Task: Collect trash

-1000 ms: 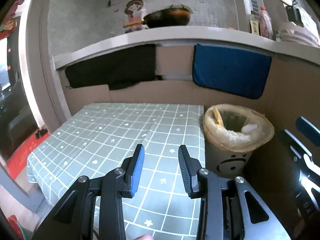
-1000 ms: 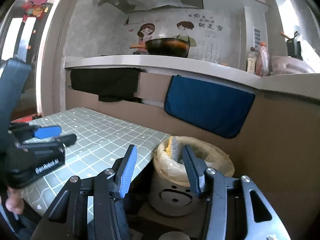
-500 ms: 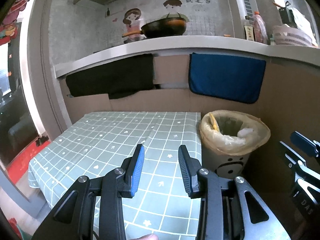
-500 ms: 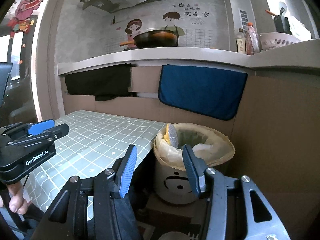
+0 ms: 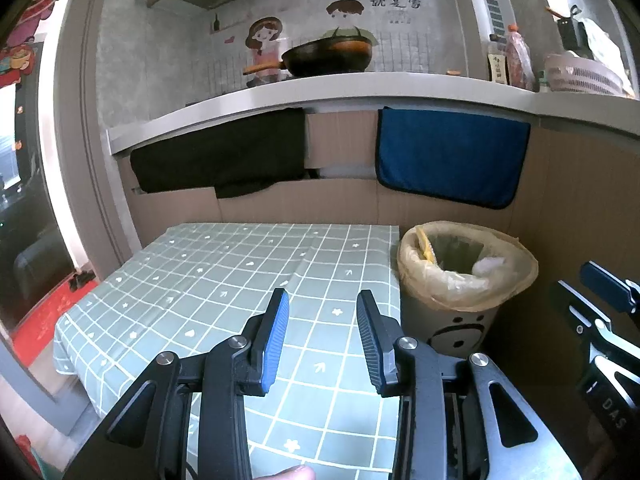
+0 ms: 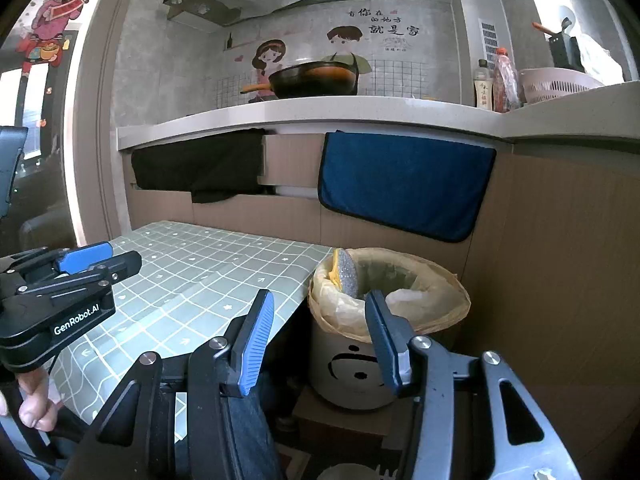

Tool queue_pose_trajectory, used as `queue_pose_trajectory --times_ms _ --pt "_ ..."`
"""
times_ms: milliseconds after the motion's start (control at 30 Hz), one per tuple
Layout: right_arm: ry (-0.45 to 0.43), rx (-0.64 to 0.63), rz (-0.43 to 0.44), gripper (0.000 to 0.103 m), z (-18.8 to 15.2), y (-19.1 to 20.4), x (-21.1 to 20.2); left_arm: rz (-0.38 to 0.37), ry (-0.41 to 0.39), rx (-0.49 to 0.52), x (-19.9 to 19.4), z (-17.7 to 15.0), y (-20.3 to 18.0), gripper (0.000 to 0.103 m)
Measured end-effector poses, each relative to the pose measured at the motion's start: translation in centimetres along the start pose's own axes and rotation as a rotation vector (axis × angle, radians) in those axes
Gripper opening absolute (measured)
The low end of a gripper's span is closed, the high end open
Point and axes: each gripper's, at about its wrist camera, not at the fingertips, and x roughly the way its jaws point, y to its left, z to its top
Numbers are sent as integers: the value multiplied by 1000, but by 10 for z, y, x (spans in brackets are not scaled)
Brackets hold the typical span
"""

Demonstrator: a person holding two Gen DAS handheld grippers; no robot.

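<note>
A grey trash bin [image 5: 452, 324] [image 6: 352, 364] with a smiley face and a yellowish bag liner stands to the right of the table. Inside it are a yellow and grey scouring pad [image 6: 344, 276] [image 5: 424, 246] and crumpled white paper [image 5: 488, 266]. My left gripper [image 5: 322, 336] is open over the green checked tablecloth [image 5: 224, 280] with nothing between its fingers. My right gripper [image 6: 318, 340] is open in front of the bin, holding nothing. No loose trash shows on the table.
A brown panel wall [image 6: 560, 260] backs the table and bin, with a black cloth [image 5: 224, 156] and a blue towel [image 5: 448, 156] hanging from the white counter [image 5: 360, 88]. A wok [image 5: 324, 56], bottles and a basket sit on the counter. A cardboard box [image 6: 340, 424] lies under the bin.
Both views have tilted up a little, so the table and bin sit lower in the frames. The grippers keep the same opening and hold nothing.
</note>
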Motion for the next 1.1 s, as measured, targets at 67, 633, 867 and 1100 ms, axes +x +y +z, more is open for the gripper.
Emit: queue_pose_trajectory --times_ms 67,633,867,1100 --pt "-7 1 -2 45 0 0 0 -2 -7 2 -2 0 -1 36" --pt "-21 2 -3 45 1 0 -1 -15 -15 17 -4 3 -8 36" --pt "-21 1 -3 45 1 0 -1 -23 -4 17 -2 4 -9 36" --pt "-20 -2 -3 45 2 -1 -1 -25 -4 29 -2 3 -11 36"
